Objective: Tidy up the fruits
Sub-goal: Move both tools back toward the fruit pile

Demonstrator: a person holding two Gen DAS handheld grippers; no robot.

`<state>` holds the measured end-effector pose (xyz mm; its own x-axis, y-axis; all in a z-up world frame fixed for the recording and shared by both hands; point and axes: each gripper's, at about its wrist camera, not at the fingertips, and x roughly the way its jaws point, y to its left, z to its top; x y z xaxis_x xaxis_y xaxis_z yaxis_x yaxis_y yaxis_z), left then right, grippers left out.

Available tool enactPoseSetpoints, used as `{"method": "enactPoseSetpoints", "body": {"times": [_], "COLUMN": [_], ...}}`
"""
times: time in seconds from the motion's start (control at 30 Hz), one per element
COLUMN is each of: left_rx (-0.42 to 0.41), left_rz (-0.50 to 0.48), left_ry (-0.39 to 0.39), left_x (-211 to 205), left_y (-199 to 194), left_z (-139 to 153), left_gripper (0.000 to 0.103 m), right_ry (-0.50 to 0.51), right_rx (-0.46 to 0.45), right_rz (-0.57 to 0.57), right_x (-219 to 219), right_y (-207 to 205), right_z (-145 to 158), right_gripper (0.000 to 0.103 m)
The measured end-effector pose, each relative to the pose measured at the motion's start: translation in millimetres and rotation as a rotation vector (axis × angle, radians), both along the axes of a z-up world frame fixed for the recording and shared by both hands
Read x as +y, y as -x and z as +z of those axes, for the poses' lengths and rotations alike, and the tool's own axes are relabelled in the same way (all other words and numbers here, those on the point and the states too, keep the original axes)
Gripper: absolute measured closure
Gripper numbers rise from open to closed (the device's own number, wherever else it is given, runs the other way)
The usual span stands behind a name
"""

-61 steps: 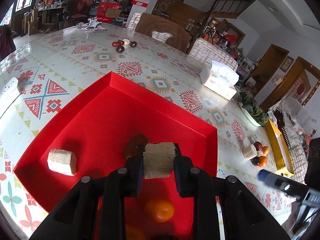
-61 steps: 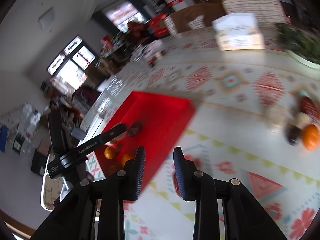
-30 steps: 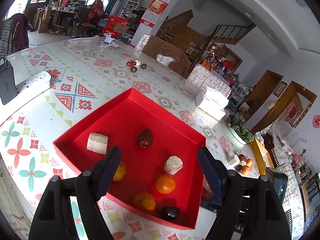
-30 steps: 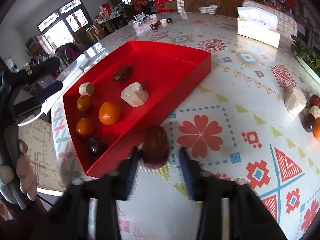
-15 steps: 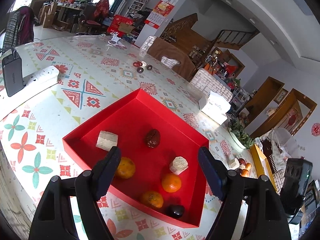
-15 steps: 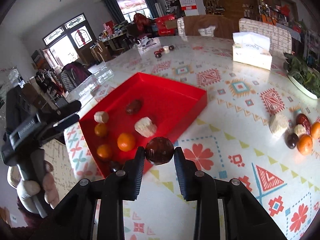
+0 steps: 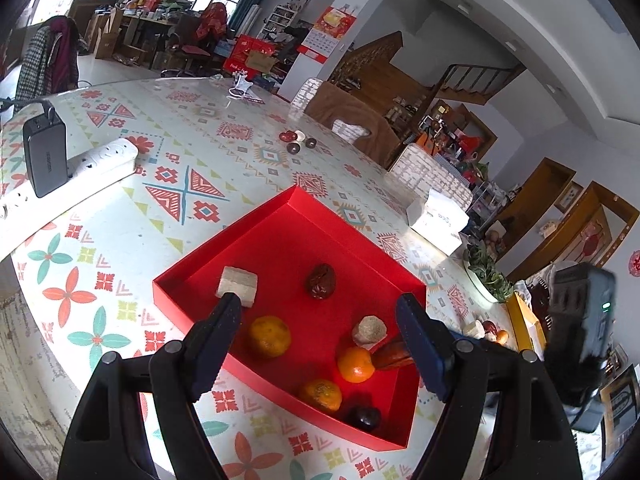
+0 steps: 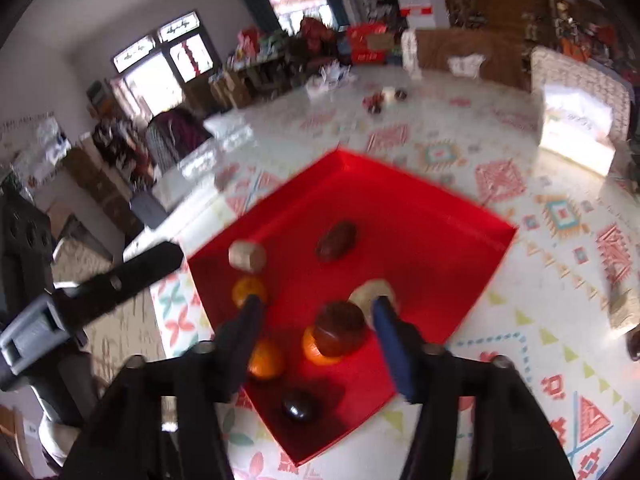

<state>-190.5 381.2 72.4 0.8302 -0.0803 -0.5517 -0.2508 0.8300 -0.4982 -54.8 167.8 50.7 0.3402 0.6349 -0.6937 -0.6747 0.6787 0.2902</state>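
A red tray (image 7: 292, 216) (image 8: 420, 216) on the patterned table holds three oranges (image 7: 269, 336), two pale cut chunks (image 7: 237, 285), a dark red date (image 7: 321, 280) and a dark plum (image 7: 363, 417). My left gripper (image 7: 318, 340) is open and empty, held above the tray's near edge. My right gripper (image 8: 318, 322) is open over the tray. A brown-red date (image 8: 339, 332) sits free between its spread fingers, above an orange. That date shows in the left wrist view (image 7: 394, 354) next to an orange.
More fruit lies on the table to the right (image 7: 486, 330) and far back (image 7: 296, 142). A tissue box (image 7: 438, 222), a plant dish (image 7: 486, 280), a white power strip (image 7: 80, 168) and a black charger (image 7: 44, 156) lie around the tray.
My right gripper has moved over the tray and opened, letting go of the brown-red date. My left gripper has stayed open and drifted slightly back.
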Motion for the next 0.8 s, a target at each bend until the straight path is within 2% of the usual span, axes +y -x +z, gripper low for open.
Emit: {"method": "enactPoseSetpoints", "body": {"times": [0.17, 0.33, 0.43, 0.5, 0.57, 0.63, 0.7, 0.73, 0.8], "left_rx": [0.007, 0.015, 0.021, 0.025, 0.03, 0.042, 0.061, 0.07, 0.092], "left_rz": [-0.019, -0.062, -0.102, -0.135, -0.18, -0.234, -0.298, -0.324, -0.383], "left_ry": [-0.008, -0.048, -0.084, -0.106, -0.13, -0.145, -0.15, -0.155, -0.17], "left_x": [-11.3, -36.9, -59.3, -76.2, -97.4, -121.7, -147.2, -158.7, -185.4], "left_y": [-3.2, -8.2, -12.2, -14.8, -19.4, -25.3, -33.5, -37.1, -46.2], "left_z": [3.0, 9.6, 13.9, 16.2, 16.9, 14.9, 9.7, 6.7, -0.6], "left_gripper": [0.024, 0.023, 0.023, 0.022, 0.017, 0.015, 0.015, 0.015, 0.015], "right_ry": [-0.038, -0.055, -0.036, -0.011, -0.001, 0.016, 0.035, 0.025, -0.049], "right_rx": [-0.048, -0.122, -0.231, -0.319, -0.401, -0.432, -0.371, -0.267, -0.108], "right_rz": [-0.076, -0.184, -0.265, -0.328, -0.403, -0.493, -0.582, -0.635, -0.671], "right_x": [-38.0, -94.3, -131.5, -154.3, -185.2, -220.3, -253.3, -279.5, -316.1], "right_y": [-2.4, 1.2, 14.3, 25.4, 34.0, 32.0, 19.7, 7.3, -7.1], "right_z": [19.8, 35.3, 48.2, 54.9, 59.8, 56.9, 50.2, 41.0, 24.2], "right_gripper": [0.031, 0.03, 0.02, 0.005, 0.0, 0.0, 0.0, 0.0, 0.0]}}
